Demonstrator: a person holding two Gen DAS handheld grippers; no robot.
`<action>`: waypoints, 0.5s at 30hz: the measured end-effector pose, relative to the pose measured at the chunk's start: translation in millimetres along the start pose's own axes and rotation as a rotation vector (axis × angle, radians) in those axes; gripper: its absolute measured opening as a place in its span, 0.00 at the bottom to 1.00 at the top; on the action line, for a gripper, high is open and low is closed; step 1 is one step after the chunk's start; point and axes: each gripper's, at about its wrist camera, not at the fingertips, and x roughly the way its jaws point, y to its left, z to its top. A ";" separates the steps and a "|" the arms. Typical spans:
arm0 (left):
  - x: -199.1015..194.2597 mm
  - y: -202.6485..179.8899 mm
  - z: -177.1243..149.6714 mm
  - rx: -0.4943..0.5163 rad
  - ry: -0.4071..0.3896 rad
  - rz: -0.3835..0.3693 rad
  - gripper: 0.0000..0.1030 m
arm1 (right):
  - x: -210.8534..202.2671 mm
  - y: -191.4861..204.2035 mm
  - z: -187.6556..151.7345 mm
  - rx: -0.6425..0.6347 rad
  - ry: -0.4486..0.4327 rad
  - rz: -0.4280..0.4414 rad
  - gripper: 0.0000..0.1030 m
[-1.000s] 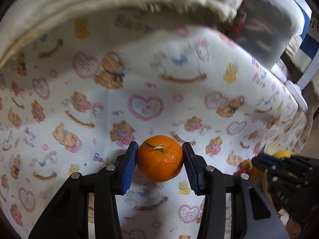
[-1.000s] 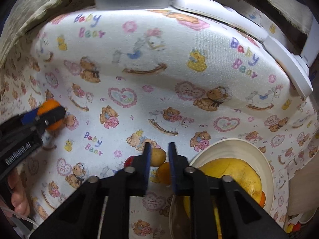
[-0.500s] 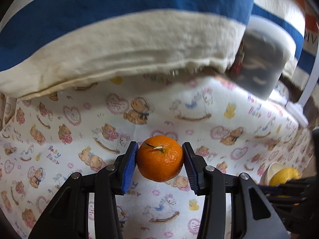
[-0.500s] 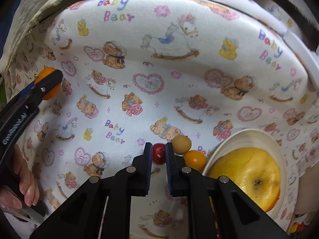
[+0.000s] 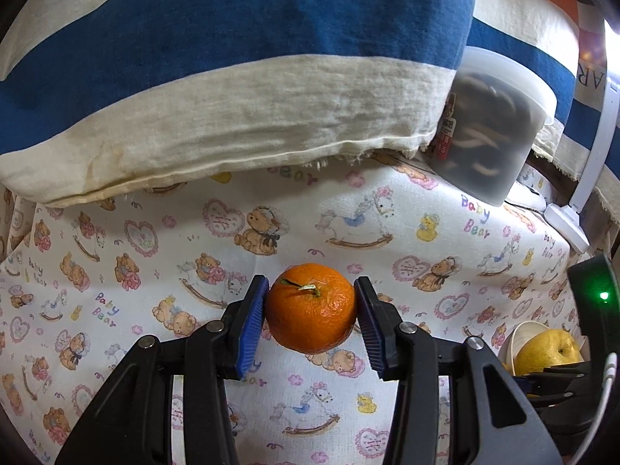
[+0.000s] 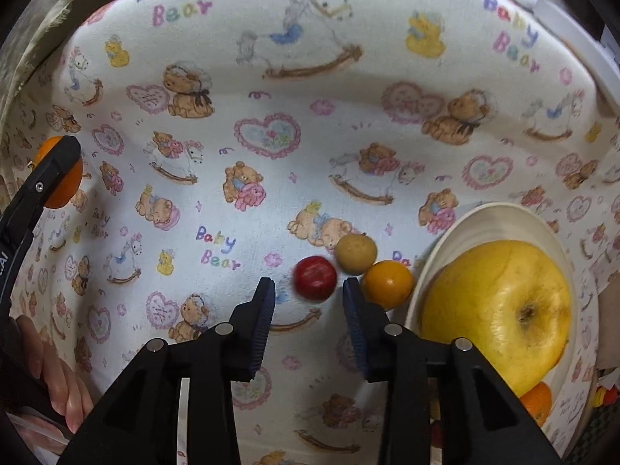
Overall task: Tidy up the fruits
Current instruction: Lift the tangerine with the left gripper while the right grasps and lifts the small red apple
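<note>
While ribbed tongs (image 5: 310, 310) pinch a dimpled round mandarin (image 5: 312, 308).

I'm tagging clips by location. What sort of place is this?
Probably a home: a table under a baby-bear print cloth, a striped blue and cream fabric behind it, and a white bowl of fruit.

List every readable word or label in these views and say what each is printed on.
"Baby Bear": printed repeatedly on the cloth.
"AR": partial letters on striped fabric, right edge of the left wrist view.
Red label on the plastic tub: too blurred.
White lettering on the left gripper's arm: cut off, unreadable.
</note>
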 end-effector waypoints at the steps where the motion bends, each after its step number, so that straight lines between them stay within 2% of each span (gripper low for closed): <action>1: -0.4 -0.6 -0.7 0.004 0.003 0.001 0.43 | 3.8 -4.1 1.3 0.007 -0.009 0.008 0.36; 3: -1.9 -1.1 -0.9 0.006 0.006 -0.001 0.43 | 8.8 -3.0 3.7 0.009 -0.017 0.007 0.36; 7: -1.1 -4.0 -0.6 0.007 0.002 -0.006 0.43 | 10.2 -0.4 5.0 -0.014 -0.040 -0.056 0.26; 12: -2.7 -5.5 -0.7 0.044 -0.002 0.014 0.43 | 14.6 -15.3 12.6 -0.007 -0.038 -0.027 0.26; 15: -5.1 -6.9 -0.2 0.036 -0.010 -0.005 0.43 | 12.9 -18.0 14.2 -0.021 -0.056 -0.039 0.26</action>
